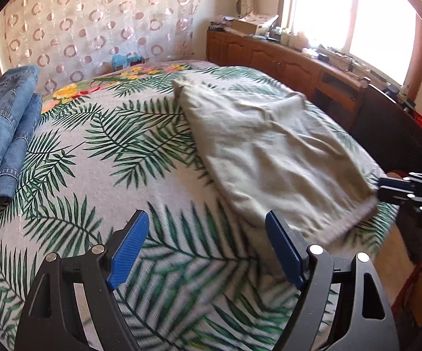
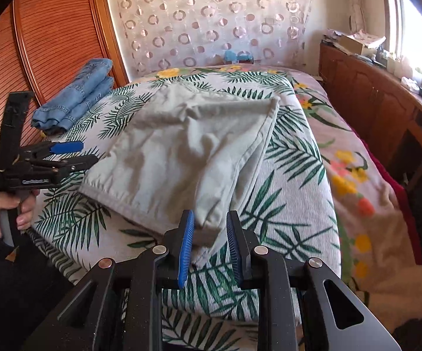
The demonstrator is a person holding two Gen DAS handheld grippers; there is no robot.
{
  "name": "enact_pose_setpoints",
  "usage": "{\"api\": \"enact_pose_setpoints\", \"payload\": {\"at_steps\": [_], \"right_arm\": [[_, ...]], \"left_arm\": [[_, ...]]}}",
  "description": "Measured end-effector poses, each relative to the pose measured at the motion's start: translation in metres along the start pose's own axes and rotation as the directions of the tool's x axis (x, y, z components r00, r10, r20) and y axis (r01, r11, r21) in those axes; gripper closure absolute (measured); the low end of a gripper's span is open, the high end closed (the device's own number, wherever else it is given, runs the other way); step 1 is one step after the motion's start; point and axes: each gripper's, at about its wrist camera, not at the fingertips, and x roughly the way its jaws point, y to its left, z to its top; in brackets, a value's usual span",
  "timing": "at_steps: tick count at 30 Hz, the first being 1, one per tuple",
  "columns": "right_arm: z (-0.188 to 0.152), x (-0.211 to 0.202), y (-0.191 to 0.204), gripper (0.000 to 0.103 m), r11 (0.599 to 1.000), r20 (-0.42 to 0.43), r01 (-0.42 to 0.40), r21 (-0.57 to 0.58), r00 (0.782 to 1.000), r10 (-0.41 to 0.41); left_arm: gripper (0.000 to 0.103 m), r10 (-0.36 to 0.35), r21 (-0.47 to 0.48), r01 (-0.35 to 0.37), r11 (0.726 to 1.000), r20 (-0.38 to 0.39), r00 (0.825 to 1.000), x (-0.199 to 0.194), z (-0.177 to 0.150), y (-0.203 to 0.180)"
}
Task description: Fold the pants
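Pants: the grey pants (image 2: 187, 146) are laid on the bed (image 2: 293, 181), over the leaf-print cover, with the hem end toward the near edge.
Fold state: the legs appear to be laid one over the other lengthwise; a doubled edge is seen along the right side. This is judged as one fold done.
Wrinkles: the cloth is rumpled in the middle and is not smoothed flat.
Right gripper: the right gripper (image 2: 209, 247) is set at the near hem corner. The corner lies between the blue pads, but a gap is seen on both sides of the cloth, so the jaws are judged released, not yet clenched.
Left gripper: the left gripper (image 1: 208, 248) is held spread wide above the bed, just beside the left hem edge. Nothing is held.
Jeans: a folded pair of jeans (image 1: 4, 134) is stacked at the far left of the bed, well apart from the pants.
Progress: roughly the first half is judged complete.
Remaining: the hem is to be grasped and carried toward the waist for the crosswise fold, then flattened.
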Motion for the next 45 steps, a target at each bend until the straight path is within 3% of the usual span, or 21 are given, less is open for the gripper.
{"api": "enact_pose_setpoints", "payload": {"at_steps": [8,10,13,22,25,28,32,36,40,45], "right_arm": [[-0.005,-0.008,-0.009,0.080,0.997,0.008,-0.053,0.054,0.999,0.052],[-0.005,-0.009,-0.007,0.091,0.997,0.023,-0.057,0.049,0.998,0.056],[-0.005,-0.018,-0.001,0.095,0.998,0.053,-0.058,0.024,0.997,0.056],[-0.017,-0.016,0.011,0.096,0.999,0.021,-0.039,0.005,0.999,0.039],[-0.013,-0.011,0.011,0.096,0.999,0.024,-0.022,0.023,0.999,0.022],[-0.009,-0.013,0.014,0.080,1.000,0.040,-0.003,0.019,0.999,0.002],[-0.007,-0.011,0.014,0.059,0.999,0.055,0.021,0.034,0.998,-0.023],[-0.008,-0.001,0.015,0.059,0.998,0.049,0.041,0.040,0.998,-0.043],[-0.014,0.011,0.015,0.059,0.996,0.015,0.079,0.044,0.997,-0.080],[-0.015,0.012,0.016,0.059,0.996,0.012,0.064,0.063,0.998,-0.065]], "left_arm": [[0.021,-0.031,0.035,0.031,0.999,-0.004,1.000,-0.006,-0.010,-0.020],[0.021,-0.029,0.034,0.030,0.999,-0.016,0.999,-0.003,-0.011,-0.020],[0.021,-0.032,0.034,0.032,0.999,-0.021,0.999,-0.002,-0.012,-0.021],[0.021,-0.038,0.027,0.038,0.999,-0.001,0.999,-0.004,-0.013,-0.017],[0.032,-0.048,0.022,0.048,0.999,0.009,0.999,-0.007,-0.013,-0.015],[0.047,-0.073,0.012,0.073,0.997,0.005,0.997,-0.007,-0.014,-0.014],[0.056,-0.104,0.022,0.104,0.994,-0.003,0.995,-0.007,-0.017,-0.020],[0.067,-0.127,0.025,0.128,0.992,-0.016,0.992,-0.004,-0.018,-0.023],[0.068,-0.119,0.016,0.120,0.993,-0.042,0.992,0.002,-0.021,-0.022],[0.068,-0.129,0.007,0.129,0.992,-0.037,0.991,0.002,-0.022,-0.021]]}}
